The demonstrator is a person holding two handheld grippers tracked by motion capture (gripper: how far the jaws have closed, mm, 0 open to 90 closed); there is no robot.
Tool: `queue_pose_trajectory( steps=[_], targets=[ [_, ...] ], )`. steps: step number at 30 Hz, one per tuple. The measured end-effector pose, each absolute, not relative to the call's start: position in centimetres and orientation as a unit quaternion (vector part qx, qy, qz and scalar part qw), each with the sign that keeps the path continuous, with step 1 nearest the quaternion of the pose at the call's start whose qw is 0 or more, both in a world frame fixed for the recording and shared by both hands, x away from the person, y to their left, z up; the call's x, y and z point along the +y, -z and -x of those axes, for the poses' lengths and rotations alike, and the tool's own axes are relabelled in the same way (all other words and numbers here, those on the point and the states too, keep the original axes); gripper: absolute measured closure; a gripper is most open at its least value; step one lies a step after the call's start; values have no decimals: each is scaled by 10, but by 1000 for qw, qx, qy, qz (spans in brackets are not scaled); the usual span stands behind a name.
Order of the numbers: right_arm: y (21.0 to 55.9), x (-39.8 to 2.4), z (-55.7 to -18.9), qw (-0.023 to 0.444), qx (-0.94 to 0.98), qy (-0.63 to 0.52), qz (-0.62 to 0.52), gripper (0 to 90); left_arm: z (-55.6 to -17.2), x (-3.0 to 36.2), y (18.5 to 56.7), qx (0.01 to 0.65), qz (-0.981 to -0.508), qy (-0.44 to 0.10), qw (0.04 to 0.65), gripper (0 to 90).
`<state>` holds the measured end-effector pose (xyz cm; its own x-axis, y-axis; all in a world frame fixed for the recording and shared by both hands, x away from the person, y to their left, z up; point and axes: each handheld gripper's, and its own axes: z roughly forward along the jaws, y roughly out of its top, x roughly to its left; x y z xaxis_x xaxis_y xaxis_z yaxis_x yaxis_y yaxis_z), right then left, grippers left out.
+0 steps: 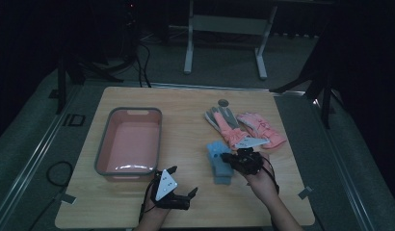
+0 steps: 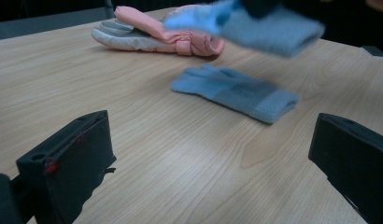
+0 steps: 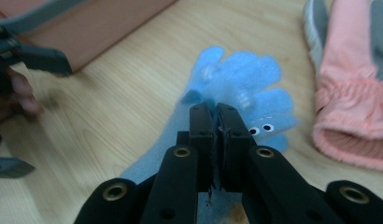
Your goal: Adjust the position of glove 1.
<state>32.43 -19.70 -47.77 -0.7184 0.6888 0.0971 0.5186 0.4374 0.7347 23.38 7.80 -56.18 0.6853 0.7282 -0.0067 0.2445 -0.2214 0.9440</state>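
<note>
Holding one blue glove (image 3: pixel 236 74) pinched in your R gripper (image 3: pixel 216 108), fingers clamped, keep L gripper (image 1: pixel 178 180) wide open nr the pink tub (image 1: pixel 103 159) for handover.

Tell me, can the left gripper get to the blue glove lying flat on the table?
Probably yes. The left gripper is open, and bare table lies between it and the flat blue glove. The right gripper carries the other blue glove just above it, though.

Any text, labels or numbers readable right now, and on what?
"ID": pale letters on the dark floor left of the table.
Nothing readable on the gloves, the blue glove or the basin.
</note>
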Motion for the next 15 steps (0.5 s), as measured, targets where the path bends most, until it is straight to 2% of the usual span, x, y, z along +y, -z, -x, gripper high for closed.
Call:
queue_pose_trajectory(
  steps=[15],
  targets=[
    [521, -195, -328, 92, 845, -356, -388, 854, -234, 78, 562, 325, -747, -226, 534, 0]
  ],
)
